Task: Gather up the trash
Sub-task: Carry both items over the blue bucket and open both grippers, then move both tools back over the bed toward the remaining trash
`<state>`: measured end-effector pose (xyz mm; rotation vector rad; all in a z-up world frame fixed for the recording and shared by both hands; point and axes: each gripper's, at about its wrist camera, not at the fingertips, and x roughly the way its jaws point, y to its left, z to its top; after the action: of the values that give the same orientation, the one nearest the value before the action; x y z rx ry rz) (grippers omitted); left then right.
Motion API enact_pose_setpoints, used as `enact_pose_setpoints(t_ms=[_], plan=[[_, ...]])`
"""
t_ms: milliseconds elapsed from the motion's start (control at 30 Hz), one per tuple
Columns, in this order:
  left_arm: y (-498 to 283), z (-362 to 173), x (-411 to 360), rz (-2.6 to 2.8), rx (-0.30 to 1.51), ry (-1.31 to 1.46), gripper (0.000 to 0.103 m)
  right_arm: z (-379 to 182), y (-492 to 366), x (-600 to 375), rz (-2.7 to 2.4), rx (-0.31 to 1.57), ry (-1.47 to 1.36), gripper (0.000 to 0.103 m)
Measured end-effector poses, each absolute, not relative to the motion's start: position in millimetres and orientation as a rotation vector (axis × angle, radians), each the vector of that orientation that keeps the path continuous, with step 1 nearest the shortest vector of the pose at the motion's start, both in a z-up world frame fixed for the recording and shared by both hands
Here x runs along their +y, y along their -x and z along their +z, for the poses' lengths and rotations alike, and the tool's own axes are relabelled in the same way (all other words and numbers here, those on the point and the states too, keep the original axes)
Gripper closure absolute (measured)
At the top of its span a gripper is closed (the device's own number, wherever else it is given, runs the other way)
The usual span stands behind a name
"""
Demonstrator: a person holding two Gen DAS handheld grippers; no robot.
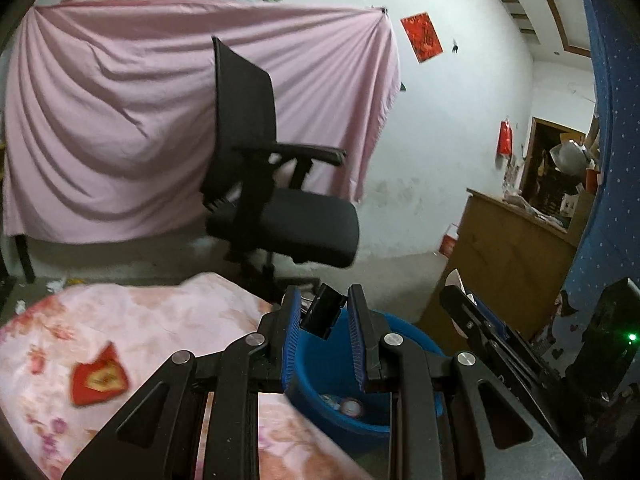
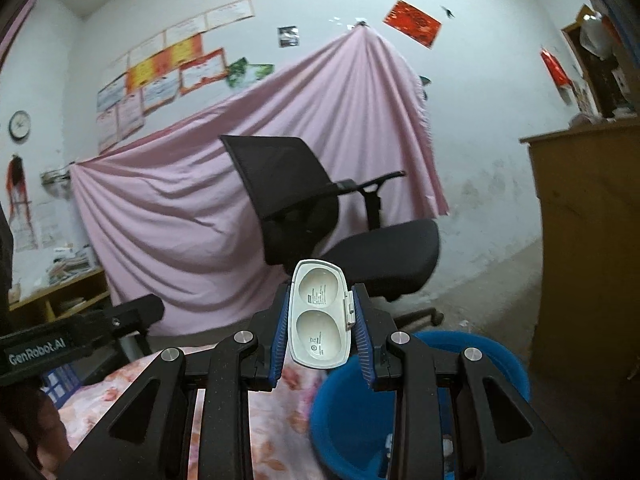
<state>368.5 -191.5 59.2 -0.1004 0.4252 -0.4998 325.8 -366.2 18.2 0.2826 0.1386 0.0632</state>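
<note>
Far left in the left wrist view: pink floral blanket (image 1: 160,332) over the bed, with a red packet (image 1: 99,380) lying flat on it, well apart from the tools. Further right, the left gripper (image 1: 324,320), its blue pads pinching a small black box-like object (image 1: 323,310), tilted, sticking up between the fingertips. Directly below and behind this gripper: blue bucket (image 1: 320,376), standing on the floor just beside the bed edge, with some round white and pinkish trash pieces (image 1: 351,407) already at the bottom. Behind, in the middle: black office chair (image 1: 280,184) in front of a pink sheet (image 1: 120,120) hung on the wall. To the right: brown wooden cabinet (image 1: 508,256), and at the right border part of the other tool, black, with a small green light. In the right wrist view, at the left border: the other tool's black body with white lettering. In the centre: right gripper (image 2: 320,320), closed on a white plastic blister tray (image 2: 318,316) with two oval hollows, held upright, both pads touching its long sides. Below and to the right of it: the same blue bucket (image 2: 500,356), open, rim near the blanket. Behind: the chair and the pink sheet; right: the cabinet.
</note>
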Motion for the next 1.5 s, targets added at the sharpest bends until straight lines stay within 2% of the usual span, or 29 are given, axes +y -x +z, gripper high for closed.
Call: enact_pose_setpoints(t_ms=[600, 1000, 1133, 1333, 1500], plan=[[-413.8, 3.2, -242.9, -0.535, 0.712, 0.204, 0.083, -14.4, -351.3, -409.5, -0.005, 0.357, -0.371, 0.075], [-424.4, -3.3, -254.5, -0.529, 0.757, 0.193, 0.082, -30.0, -358.6, -424.7, -0.021, 0.433, -0.432, 0.075], [-426.0, -5.3, -253.8, -0.531, 0.779, 0.205, 0.067, -33.1, -359.7, -428.5, -0.025, 0.449, -0.452, 0.075], [-424.8, -2.2, -249.6, -0.52, 0.777, 0.206, 0.067, -32.1, -359.8, -431.7, -0.036, 0.45, -0.464, 0.071], [-416.0, 10.9, -235.7, -0.493, 0.747, 0.19, 0.065, -27.7, -359.0, -430.1, -0.049, 0.435, -0.472, 0.064]])
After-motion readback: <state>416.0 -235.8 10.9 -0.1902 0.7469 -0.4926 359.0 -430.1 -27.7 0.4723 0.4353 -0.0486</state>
